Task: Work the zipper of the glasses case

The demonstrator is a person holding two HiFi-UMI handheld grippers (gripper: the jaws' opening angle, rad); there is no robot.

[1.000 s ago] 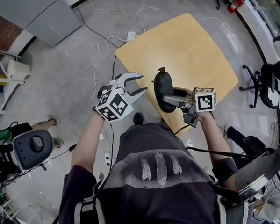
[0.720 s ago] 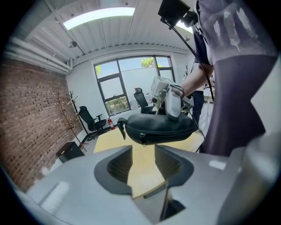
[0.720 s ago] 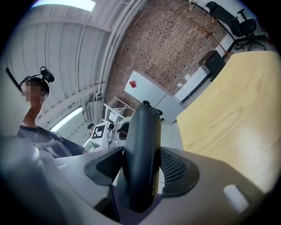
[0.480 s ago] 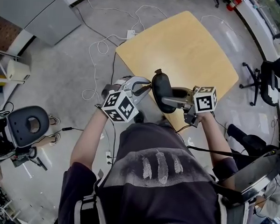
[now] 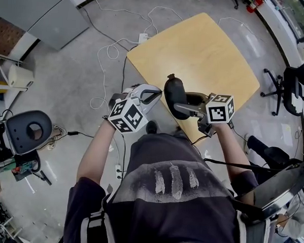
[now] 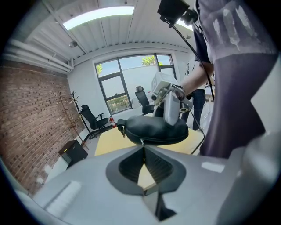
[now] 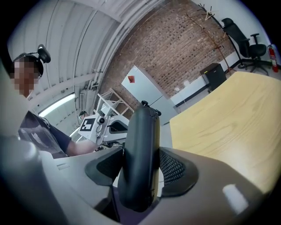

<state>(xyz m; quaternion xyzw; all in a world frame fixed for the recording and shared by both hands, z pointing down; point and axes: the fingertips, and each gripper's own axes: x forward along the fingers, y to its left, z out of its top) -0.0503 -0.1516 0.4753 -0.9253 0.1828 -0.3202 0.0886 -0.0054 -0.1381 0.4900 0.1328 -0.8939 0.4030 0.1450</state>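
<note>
A black oval glasses case [image 5: 174,97] is held in the air over the near corner of the table, with my right gripper [image 5: 187,106] shut on its sides. In the right gripper view the case [image 7: 140,149] stands on edge between the ribbed pads [image 7: 175,169]. My left gripper [image 5: 156,96] reaches the case's left side from the left. In the left gripper view its jaws are closing, and the tips meet on the small metal zipper pull [image 6: 141,141] that hangs under the case [image 6: 151,128]. A strap loop [image 6: 121,129] sticks out at the case's far end.
A light wooden table [image 5: 196,49] lies ahead of me. White cables [image 5: 109,55] and a power strip run over the concrete floor to its left. An office chair [image 5: 296,83] stands at the right, and a grey chair seat [image 5: 27,132] at the left.
The left gripper has moved right to the case and its jaws have gone from wide open to closed on the zipper pull. The right gripper and case shifted slightly left.
</note>
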